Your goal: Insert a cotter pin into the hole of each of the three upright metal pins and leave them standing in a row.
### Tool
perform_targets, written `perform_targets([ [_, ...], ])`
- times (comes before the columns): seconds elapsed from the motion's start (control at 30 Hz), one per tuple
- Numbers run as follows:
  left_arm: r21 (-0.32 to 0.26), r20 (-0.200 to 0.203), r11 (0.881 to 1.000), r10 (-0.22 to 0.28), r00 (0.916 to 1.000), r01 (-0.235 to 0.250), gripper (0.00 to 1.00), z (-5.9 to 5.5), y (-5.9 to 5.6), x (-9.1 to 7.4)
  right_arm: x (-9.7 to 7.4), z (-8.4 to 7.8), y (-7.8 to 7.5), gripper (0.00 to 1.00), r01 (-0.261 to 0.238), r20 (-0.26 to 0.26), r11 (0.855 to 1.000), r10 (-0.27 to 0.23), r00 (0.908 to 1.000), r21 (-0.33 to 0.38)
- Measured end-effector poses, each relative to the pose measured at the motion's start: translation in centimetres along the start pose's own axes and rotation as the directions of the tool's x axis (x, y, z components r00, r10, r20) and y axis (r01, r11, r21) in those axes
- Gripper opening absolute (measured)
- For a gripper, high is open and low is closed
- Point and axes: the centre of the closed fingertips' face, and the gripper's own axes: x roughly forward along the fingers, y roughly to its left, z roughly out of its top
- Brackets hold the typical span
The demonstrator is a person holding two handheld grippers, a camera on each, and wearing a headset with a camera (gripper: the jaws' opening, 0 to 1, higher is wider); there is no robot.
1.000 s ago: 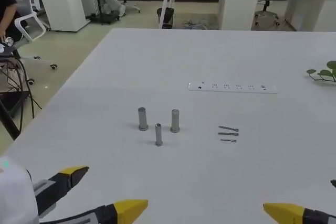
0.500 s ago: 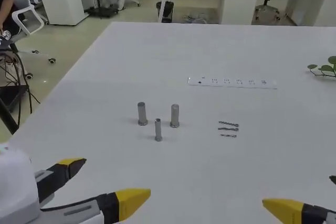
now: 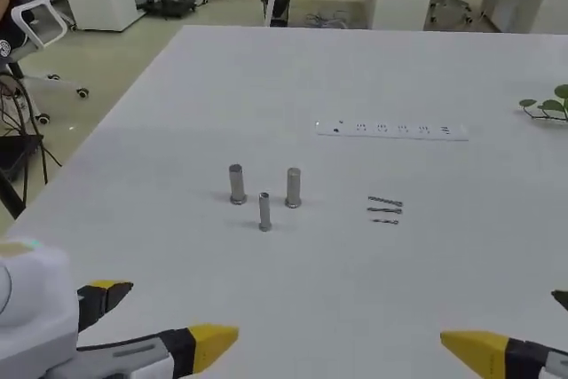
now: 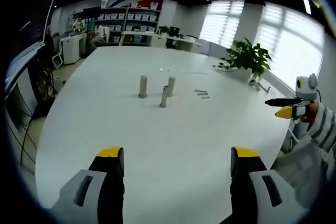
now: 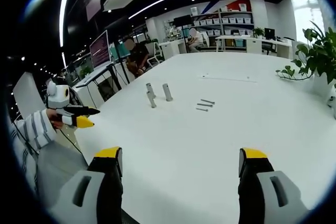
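Cotter pins [image 5: 203,104], apparently three, well beyond spread right gripper [image 5: 181,156]

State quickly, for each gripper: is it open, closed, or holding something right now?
Left gripper: open, jaws wide apart, holding nothing.
Right gripper: open, jaws wide apart, holding nothing.

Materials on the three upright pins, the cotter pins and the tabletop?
Upright pins: likely steel or similar metal; dull grey with a satin sheen.
Cotter pins: grey, probably metal wire; too small to be sure.
Tabletop: matte white, probably laminate; no visible grain.
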Motion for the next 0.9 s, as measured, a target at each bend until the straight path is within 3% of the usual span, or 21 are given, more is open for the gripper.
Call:
perform_targets([
  [0.13,0.011,0.019,1.000,-0.021,0.9996,0.021,0.82,0.3,-0.4,0.2,0.2,-0.1,0.0,0.90,-0.002,-0.006,1.000,0.002,1.0000,0.001],
  [0.43,0.126,0.100,0.992,-0.034,0.9944,0.021,0.78,1.9,-0.3,1.3,0.5,-0.4,0.2,0.90,-0.005,-0.014,1.000,0.005,0.9999,0.006],
  [0.7,0.132,0.107,0.991,-0.041,0.9934,0.027,0.76,3.4,0.2,2.7,0.7,-0.6,0.1,0.90,-0.001,-0.019,1.000,0.001,0.9998,0.014],
  [0.83,0.122,0.091,0.991,-0.062,0.9939,0.051,0.64,3.9,0.3,3.4,0.8,-0.6,0.1,0.90,0.001,-0.022,1.000,-0.001,0.9998,0.017],
  [0.9,0.132,0.093,0.990,-0.058,0.9940,0.045,0.64,4.2,0.5,3.8,0.9,-0.7,0.0,0.90,0.003,-0.024,1.000,-0.003,0.9997,0.018],
])
